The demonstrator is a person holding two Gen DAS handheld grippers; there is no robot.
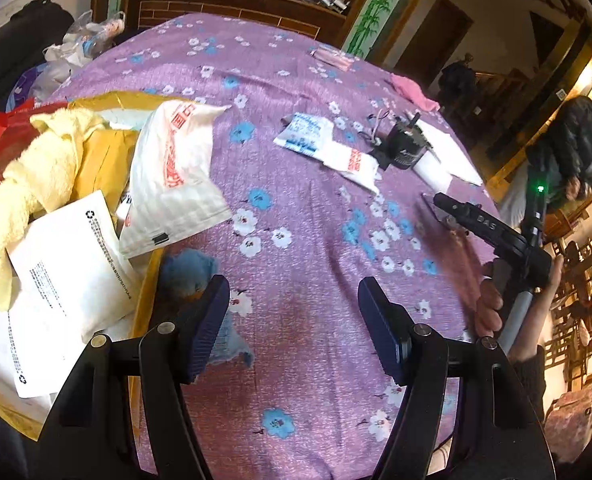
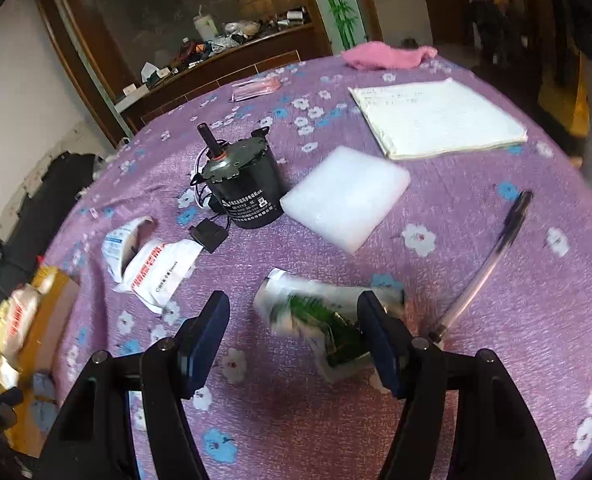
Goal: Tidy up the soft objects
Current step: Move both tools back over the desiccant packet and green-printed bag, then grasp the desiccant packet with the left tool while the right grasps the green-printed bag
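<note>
Two low wrist fisheyes close over the table (image 1: 296, 208), both showing the motor (image 2: 243, 184), right view blurrier

- The tablecloth (image 2: 496, 312) is purple, scattered with white and blue flowers.
- The motor (image 2: 247, 188) is black with white lettering.
- The foam pad (image 2: 346, 198) is plain white.
- The towel (image 1: 35, 172) is pale yellow.
- The cloth (image 2: 384, 55) is pink.
- The packet (image 2: 320, 320) is white with green print.
- The plastic bag (image 1: 175, 168) is white with red characters.
- The small pouch (image 1: 306, 136) is white with blue print.
</note>
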